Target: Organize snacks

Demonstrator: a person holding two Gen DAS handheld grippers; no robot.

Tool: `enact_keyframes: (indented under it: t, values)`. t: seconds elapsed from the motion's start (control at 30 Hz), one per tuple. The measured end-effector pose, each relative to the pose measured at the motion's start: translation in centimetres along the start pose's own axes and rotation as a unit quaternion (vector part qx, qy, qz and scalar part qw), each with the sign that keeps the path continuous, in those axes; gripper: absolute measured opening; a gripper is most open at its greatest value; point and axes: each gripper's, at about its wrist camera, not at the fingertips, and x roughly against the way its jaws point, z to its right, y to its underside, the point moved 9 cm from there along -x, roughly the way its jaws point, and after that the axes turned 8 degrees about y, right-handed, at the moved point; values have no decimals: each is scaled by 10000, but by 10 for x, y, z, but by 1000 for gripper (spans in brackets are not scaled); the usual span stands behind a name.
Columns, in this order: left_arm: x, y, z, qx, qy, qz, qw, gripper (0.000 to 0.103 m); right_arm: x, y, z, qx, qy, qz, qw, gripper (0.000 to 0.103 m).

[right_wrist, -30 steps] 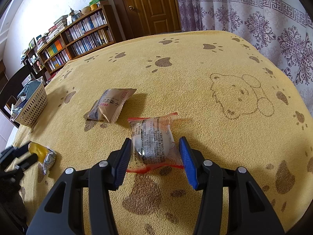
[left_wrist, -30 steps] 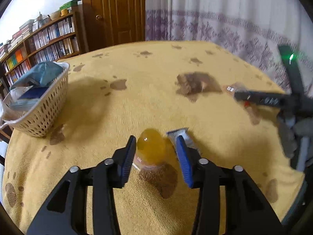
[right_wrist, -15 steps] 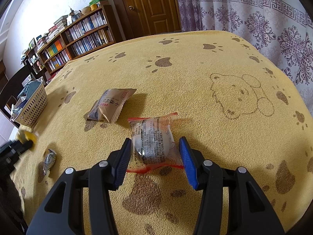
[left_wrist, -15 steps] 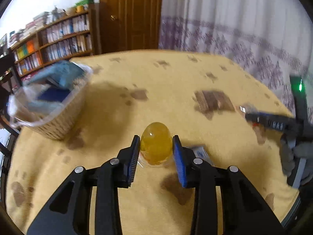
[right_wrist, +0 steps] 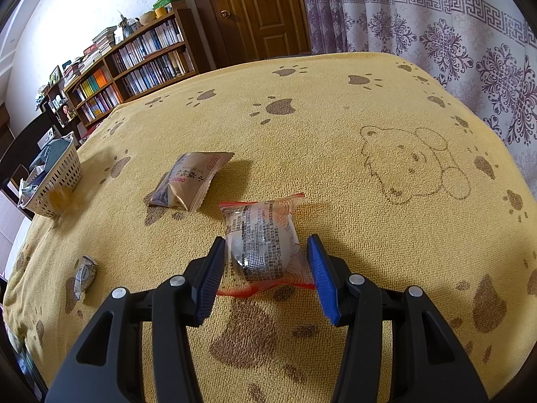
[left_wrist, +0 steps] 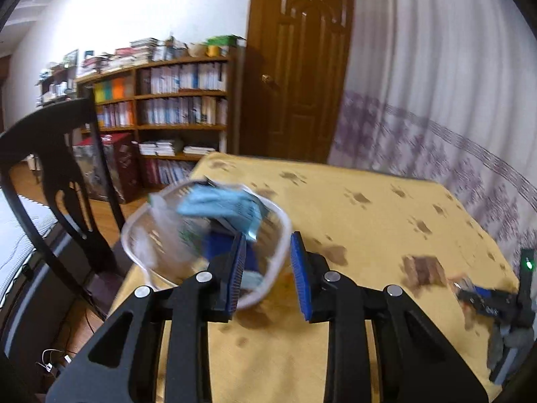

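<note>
The clear packet with the red edges [right_wrist: 263,241] lies flat on the yellow paw-print cloth of the worktop [right_wrist: 386,107], right between the parted fingers of the right gripper [right_wrist: 265,273]; its long axis runs away from that gripper, roughly along the fingers, so the two blue pads stand either side of its narrower width and neither looks to be pressing it yet. From where things stand, a straight close would catch it across the middle. Just beyond it, up and to the left, is the brown packet [right_wrist: 193,181], and well off to the left lies a small silver-wrapped sweet [right_wrist: 84,273]. Farther left again, at the worktop's edge, sits the white basket [right_wrist: 65,171], already holding some packets. The left gripper [left_wrist: 266,268] is up at that basket [left_wrist: 278,268], its fingers spread with nothing I can make out between them, one finger over the inside and the other outside the rim, though the picture there is smeared by motion, so I wouldn't swear to it. So the right hand is plainly the nearer one for the clear packet, and the basket lies well to its left.
</note>
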Motion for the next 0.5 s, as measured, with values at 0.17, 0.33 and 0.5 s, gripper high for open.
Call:
enact_keyframes:
  t: [0.17, 0.33, 0.5]
  values:
    - [3, 2, -12, 237, 54, -63, 9997, 28, 0, 0, 0, 2, 2, -2, 10000, 50]
    - [-9, 35, 20, -137, 303, -450, 9984, 36, 0, 0, 0, -5, -4, -1, 10000, 50]
    - [-33, 64, 39, -248, 288, -804, 9960, 74, 0, 0, 1, -7, -6, -1, 10000, 50]
